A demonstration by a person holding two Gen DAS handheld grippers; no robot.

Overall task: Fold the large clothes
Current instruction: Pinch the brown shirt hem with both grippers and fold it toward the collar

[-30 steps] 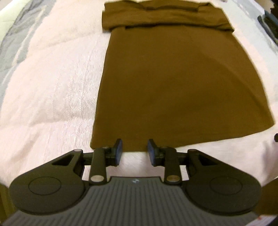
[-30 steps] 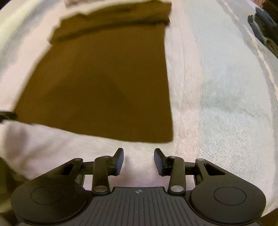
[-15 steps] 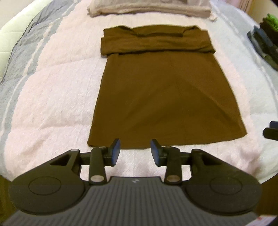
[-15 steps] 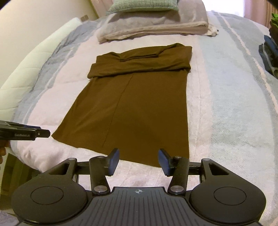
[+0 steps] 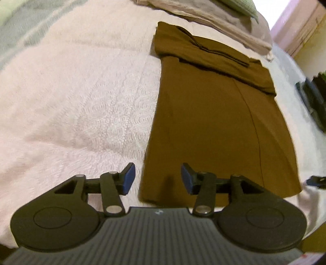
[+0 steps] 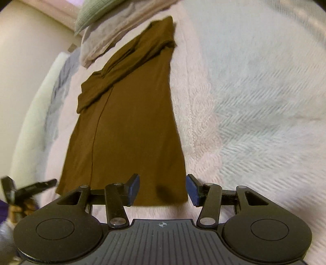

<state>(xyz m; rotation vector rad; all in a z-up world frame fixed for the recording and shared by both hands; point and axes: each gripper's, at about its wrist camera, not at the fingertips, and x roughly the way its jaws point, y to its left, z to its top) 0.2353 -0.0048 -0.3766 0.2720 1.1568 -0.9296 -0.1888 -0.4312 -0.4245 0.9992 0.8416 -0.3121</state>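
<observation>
Left gripper (image 5: 156, 177), jaws opening and unloaded, poised over the near left corner of the brown garment (image 5: 214, 122). Right gripper (image 6: 162, 188), jaws apart and empty, frames the near right corner (image 6: 179, 197). Garment lies flat on the pale bedspread (image 5: 81, 102), far end folded over.

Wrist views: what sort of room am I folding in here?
Most likely a bedroom: the brown garment lies flat on a bed's pink quilted cover, with stacked pillows at its far end.

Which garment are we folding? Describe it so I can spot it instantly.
On the pale pink quilted bedspread, below the stacked pillows, lies a flat dark brown cloth garment. Its far end is already folded over; it is the only brown item there.
</observation>
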